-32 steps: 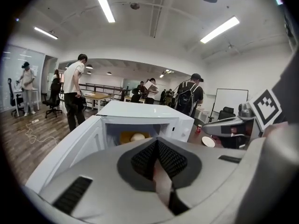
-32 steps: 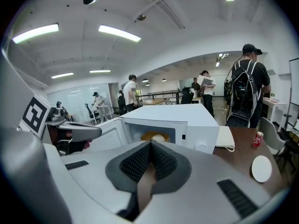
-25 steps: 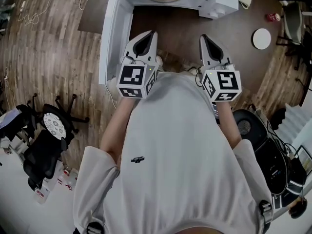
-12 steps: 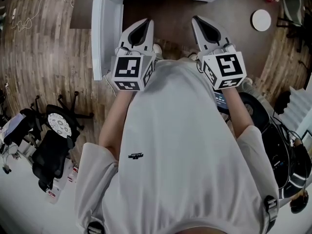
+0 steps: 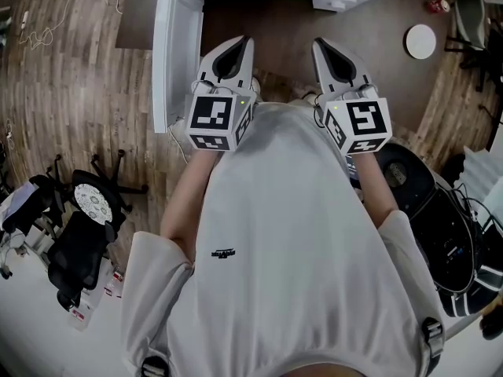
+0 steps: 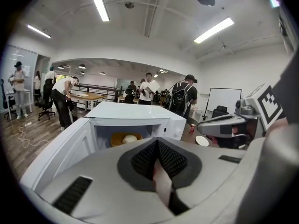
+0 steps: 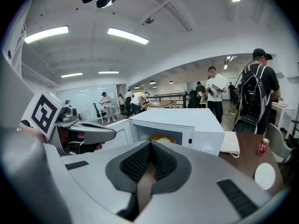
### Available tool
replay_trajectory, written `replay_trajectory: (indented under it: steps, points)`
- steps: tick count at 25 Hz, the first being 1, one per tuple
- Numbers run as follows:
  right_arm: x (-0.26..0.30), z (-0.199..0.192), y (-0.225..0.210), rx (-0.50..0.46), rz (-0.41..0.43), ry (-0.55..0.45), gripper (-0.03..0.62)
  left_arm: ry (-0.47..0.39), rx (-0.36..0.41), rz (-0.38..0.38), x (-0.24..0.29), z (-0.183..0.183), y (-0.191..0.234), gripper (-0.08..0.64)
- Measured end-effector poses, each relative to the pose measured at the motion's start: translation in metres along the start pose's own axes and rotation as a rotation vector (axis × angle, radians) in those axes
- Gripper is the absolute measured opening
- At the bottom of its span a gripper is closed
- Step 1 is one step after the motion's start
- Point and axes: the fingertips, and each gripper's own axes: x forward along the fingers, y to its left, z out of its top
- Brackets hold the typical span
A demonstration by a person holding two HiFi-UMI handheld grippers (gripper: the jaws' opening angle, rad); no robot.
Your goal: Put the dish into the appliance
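1. Nearest, the left claw [image 6: 157, 146] and the right claw [image 7: 150, 147] are held side by side at the person's chest. Each is shown with its jaws pressed together and nothing between them.
2. Beyond them, a bare stretch of brown tabletop [image 5: 267, 30] is seen in front of the white appliance [image 6: 135, 112].
3. The door [image 5: 174, 53] is swung wide open to the left.
4. Farthest, the dish [image 6: 117, 139] is seen resting inside the cavity.
5. The placing is judged done, and closing the door is judged the step in hand. For that, the left claw would need to be carried round the door's outer face and the door pushed to.
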Motion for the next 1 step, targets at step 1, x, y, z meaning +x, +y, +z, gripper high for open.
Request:
replay_trajectory:
  steps: [1]
  points:
    - [0.0034, 0.0016, 0.0005, 0.0, 0.001, 0.0, 0.002, -0.001, -0.001, 0.0, 0.0016, 0.0013, 0.003, -0.003]
